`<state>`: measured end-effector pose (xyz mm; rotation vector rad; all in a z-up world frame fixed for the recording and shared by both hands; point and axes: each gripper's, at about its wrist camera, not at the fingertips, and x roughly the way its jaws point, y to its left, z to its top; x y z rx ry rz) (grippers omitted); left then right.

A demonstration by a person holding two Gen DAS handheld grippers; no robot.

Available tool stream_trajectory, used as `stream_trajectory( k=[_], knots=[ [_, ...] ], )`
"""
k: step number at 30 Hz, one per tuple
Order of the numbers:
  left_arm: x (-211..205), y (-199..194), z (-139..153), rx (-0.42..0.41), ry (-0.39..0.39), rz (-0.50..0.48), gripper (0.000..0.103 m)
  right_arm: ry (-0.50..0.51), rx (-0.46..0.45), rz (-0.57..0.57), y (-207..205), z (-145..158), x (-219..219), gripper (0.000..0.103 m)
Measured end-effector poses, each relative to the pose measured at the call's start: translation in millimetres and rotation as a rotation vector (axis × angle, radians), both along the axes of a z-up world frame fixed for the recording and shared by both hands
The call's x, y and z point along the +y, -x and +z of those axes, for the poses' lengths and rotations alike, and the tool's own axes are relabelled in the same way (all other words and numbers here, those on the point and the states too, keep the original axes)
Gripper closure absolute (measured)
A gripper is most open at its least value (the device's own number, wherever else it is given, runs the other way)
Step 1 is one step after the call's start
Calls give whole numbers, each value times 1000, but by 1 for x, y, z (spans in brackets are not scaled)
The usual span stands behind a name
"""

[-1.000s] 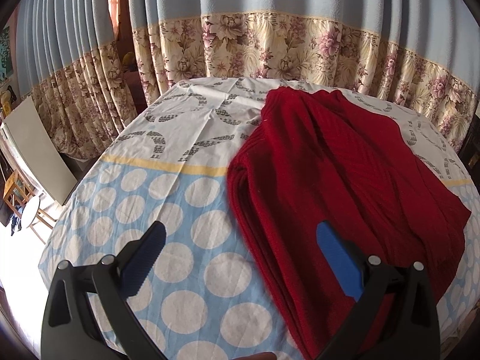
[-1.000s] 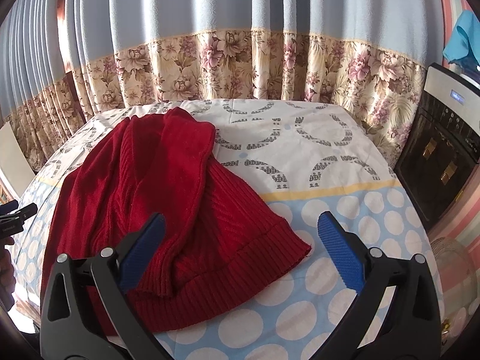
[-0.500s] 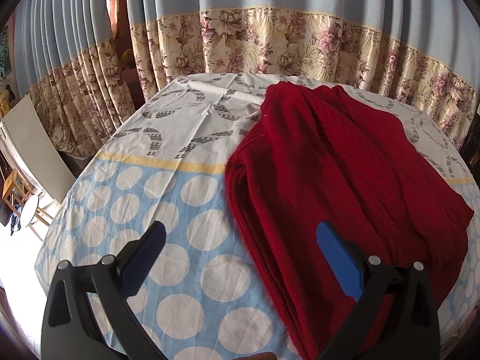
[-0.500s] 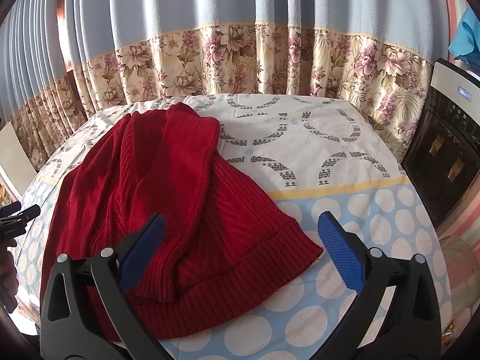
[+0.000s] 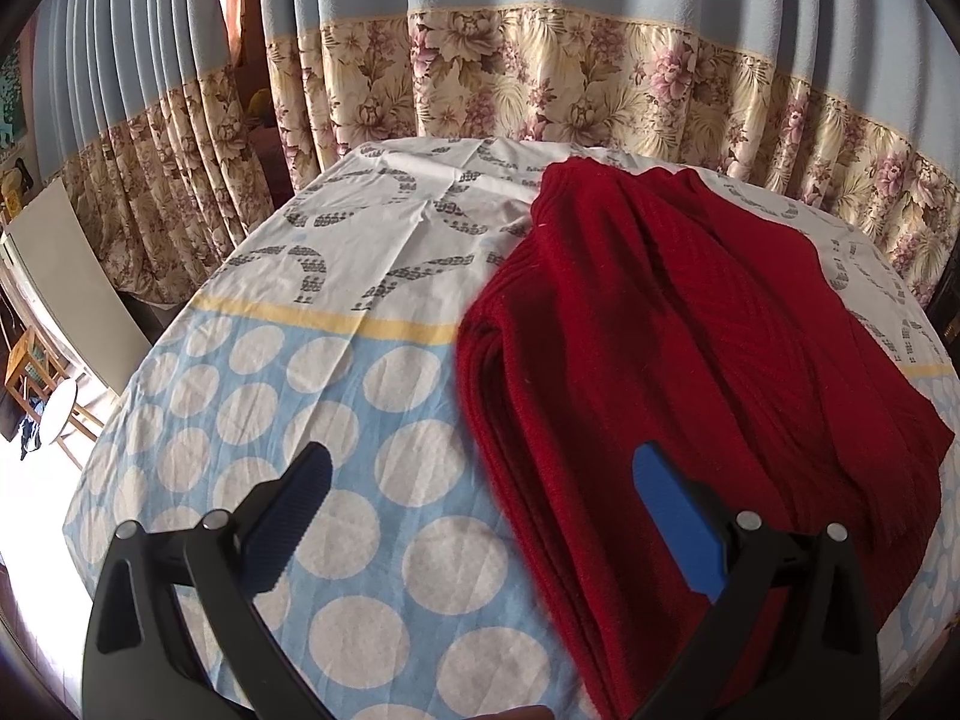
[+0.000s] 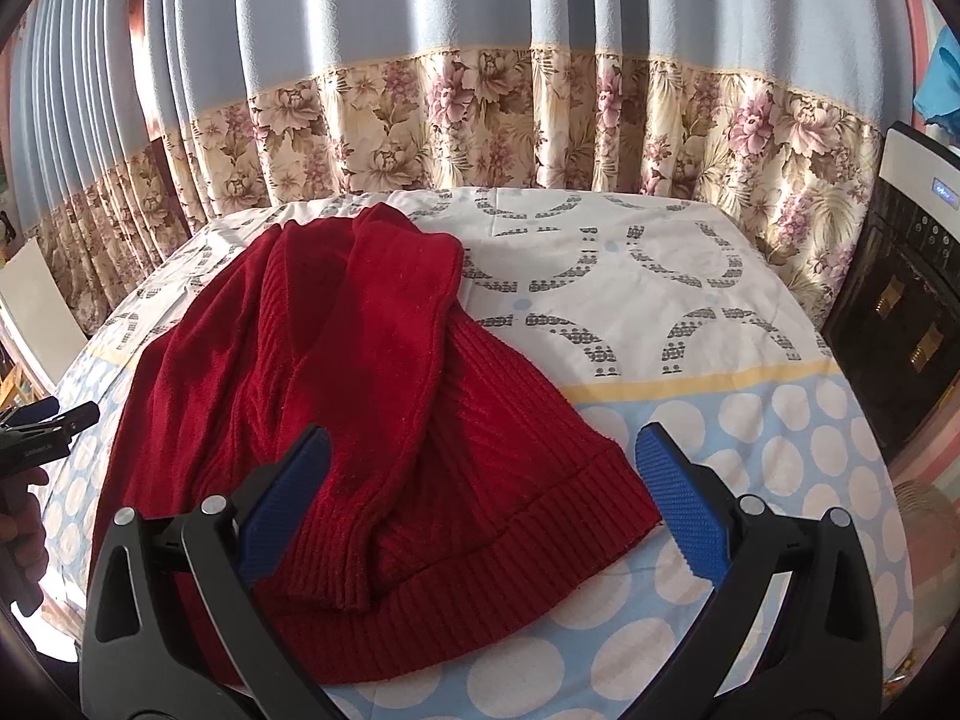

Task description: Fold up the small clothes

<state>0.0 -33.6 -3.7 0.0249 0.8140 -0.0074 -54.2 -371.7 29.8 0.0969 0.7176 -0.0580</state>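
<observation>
A red knit sweater lies partly folded on a table with a patterned cloth. It also shows in the right wrist view, with a sleeve laid over the body and its cuff near the ribbed hem. My left gripper is open and empty, held above the sweater's left edge. My right gripper is open and empty, above the hem. The left gripper's tip also shows at the left edge of the right wrist view.
Blue and floral curtains hang behind the table. A dark appliance stands at the right. A white panel and a small wooden stool stand at the left.
Both grippers have drawn back and up a little from the sweater; it appears slightly farther away. The sweater has not moved.
</observation>
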Motion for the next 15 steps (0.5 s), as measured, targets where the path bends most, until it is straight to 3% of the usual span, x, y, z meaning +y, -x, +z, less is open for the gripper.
stream_trajectory(
  k=[15],
  knots=[
    [0,-23,7,-12,24,10,2,5,-19,33,-23,7,10,3]
  ],
)
